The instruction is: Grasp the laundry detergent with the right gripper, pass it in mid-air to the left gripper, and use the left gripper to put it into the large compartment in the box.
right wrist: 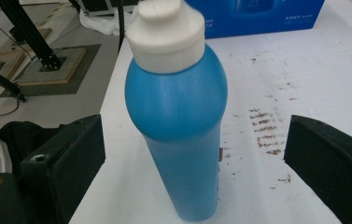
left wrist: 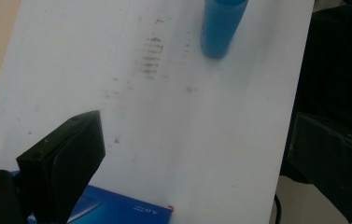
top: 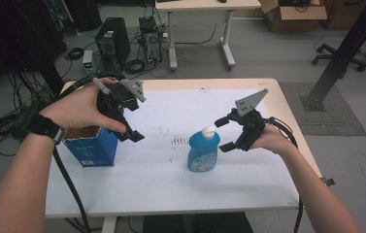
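There are two grippers, one blue bottle (top: 203,151) and one blue box (top: 91,145) on the white table (top: 171,184). The bottle is a tall blue plastic one with rounded shoulders and a white cap (right wrist: 166,30) (the cap has a smaller raised top), and it stands upright; a pale label shows on its front in the high view. The right gripper (top: 226,133) has its jaws spread wide and empty, and the bottle stands between the lines of these two jaws, a little ahead of the tips and touching neither of them. The left gripper (top: 133,127) is also released, with nothing between its jaws; the bottle is well ahead of its tips, and the box lies just under and behind its left jaw. The box is open at the top, with a brown inside. Some dark brown marks (top: 179,141) are on the table surface, beside the bottle on the side toward the box. In the right gripper view the table edge runs close behind the bottle, on the side of the left jaw, and the floor is past it. Between the bottle and the box the surface is free, and beyond the right jaw too.
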`<state>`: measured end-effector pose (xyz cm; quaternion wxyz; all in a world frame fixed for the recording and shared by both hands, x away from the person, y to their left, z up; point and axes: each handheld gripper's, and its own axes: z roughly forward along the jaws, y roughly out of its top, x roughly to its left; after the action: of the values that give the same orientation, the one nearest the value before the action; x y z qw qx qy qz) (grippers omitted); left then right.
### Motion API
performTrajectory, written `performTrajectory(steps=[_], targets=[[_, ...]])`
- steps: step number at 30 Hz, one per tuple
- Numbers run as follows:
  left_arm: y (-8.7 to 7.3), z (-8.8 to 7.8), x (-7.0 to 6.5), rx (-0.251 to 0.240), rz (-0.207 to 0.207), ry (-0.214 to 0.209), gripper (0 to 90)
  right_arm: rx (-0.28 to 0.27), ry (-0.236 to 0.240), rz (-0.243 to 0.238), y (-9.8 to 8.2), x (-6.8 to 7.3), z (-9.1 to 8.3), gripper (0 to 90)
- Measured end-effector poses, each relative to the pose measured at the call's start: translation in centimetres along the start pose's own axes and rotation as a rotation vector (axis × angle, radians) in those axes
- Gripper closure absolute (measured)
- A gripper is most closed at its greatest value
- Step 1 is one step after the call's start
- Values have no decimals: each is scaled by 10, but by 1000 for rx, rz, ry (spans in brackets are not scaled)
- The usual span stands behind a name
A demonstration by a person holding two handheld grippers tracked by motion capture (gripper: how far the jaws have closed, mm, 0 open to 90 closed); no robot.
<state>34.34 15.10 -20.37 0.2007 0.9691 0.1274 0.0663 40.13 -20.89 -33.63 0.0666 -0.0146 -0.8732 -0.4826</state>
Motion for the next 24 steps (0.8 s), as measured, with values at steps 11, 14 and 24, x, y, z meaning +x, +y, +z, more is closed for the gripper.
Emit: performTrajectory(steps=[11,14,24], targets=[[-1,4,1,-1,0,-10,44,-28,-11,-12,-10,0,18,55],[-1,5,1,7,1,-11,44,-34,-13,-15,-11,0,20,56],[1,5,1,5,8,-10,44,-37,-9,-14,-14,-1,35,57]])
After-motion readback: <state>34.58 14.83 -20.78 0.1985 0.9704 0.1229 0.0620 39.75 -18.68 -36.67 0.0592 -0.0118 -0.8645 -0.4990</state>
